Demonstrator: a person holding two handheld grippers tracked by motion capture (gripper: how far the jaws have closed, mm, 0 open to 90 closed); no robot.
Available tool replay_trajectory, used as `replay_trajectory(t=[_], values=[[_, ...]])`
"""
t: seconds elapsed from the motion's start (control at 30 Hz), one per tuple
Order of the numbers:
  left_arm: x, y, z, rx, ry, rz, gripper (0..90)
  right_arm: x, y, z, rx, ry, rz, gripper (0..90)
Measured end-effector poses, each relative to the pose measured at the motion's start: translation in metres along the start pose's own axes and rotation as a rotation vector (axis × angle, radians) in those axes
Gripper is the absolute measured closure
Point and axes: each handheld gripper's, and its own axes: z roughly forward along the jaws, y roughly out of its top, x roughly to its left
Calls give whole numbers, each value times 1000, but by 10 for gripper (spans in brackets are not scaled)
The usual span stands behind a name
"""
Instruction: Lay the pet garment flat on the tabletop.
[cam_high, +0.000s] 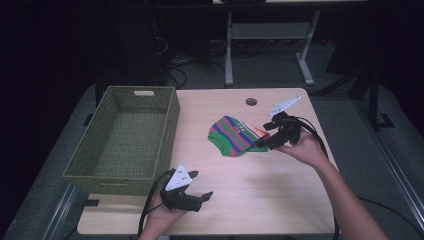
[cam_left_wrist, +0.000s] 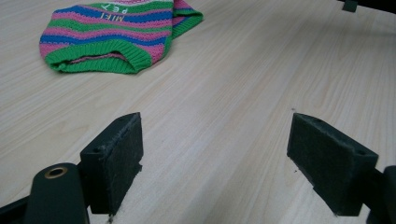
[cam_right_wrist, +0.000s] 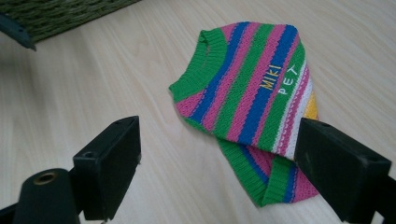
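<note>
Right gripper (cam_right_wrist: 217, 163) hovers spread wide over the striped sweater (cam_right_wrist: 252, 98) just ahead; soft, light knit, likely best pinched at the nearest hem.

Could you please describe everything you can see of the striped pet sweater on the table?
The striped pet sweater is a small knit with green, pink and blue stripes, white and yellow bands at one edge, ribbed green cuffs and the letters MIKI PET. It lies flat, folded, on the wooden table, right of the basket. The right gripper sits at its edge, jaws open; nothing visibly grips it.
</note>
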Motion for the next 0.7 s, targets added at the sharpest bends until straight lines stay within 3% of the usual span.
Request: replay_trajectory(t=[0.4,0.7], values=[[-1,0,1,-3,-9,-8,180,-18,21,37,39,3,16,154],[0,0,1,-6,-15,-3,180,-33,20,71,70,-23,40,175]])
